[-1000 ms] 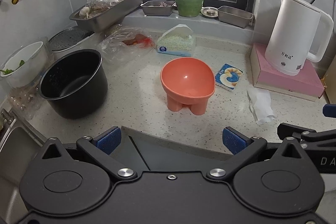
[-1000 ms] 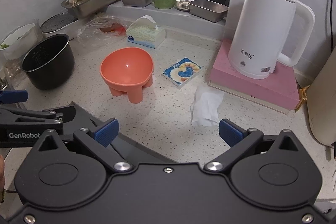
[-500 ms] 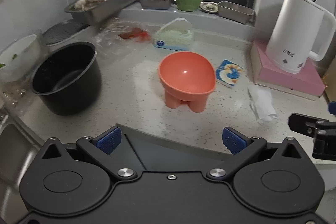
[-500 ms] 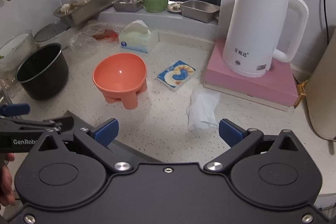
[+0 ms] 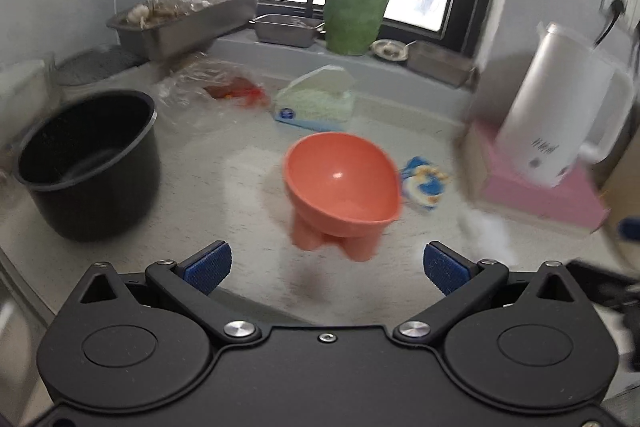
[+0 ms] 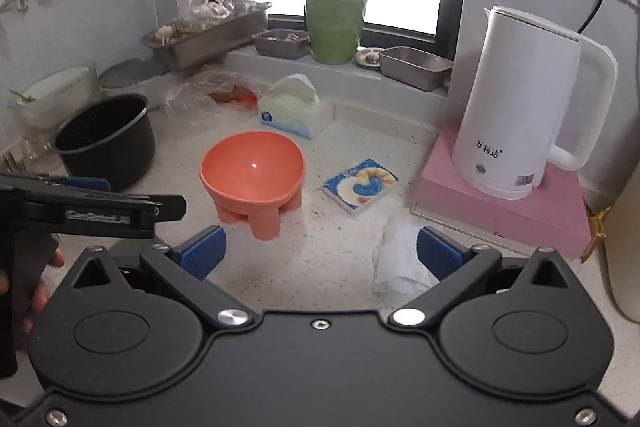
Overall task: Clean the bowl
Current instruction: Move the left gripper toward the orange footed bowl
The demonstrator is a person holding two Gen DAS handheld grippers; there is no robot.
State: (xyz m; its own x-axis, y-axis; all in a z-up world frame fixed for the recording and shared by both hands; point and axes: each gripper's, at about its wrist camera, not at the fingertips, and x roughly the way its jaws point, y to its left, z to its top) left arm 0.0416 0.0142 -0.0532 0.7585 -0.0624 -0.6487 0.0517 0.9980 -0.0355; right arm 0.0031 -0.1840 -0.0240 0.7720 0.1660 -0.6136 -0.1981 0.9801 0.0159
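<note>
Near the middle of the worktop [image 6: 340,251] the orange bowl [image 6: 252,167] stands upright on its stubby legs, its hollow tipped a little toward you, which leaves the inside easy to reach with a wipe. No dirt shows in it from here, though the left wrist view is blurred, so you cannot judge whether it has been cleaned or is waiting for it. A crumpled white tissue [image 6: 400,259] lies on the worktop toward its right edge, just ahead of your right gripper [image 6: 320,251], whose jaws are spread wide with nothing between them. Your left gripper [image 5: 326,261] is spread wide and empty too, and it faces the bowl squarely, a fair stance for steadying it. The tissue box [image 6: 296,111] sits behind the bowl toward the back edge, the black pot [image 6: 106,139] off to the left, and the white kettle [image 6: 524,103] on its pink box [image 6: 500,211] at the right.
</note>
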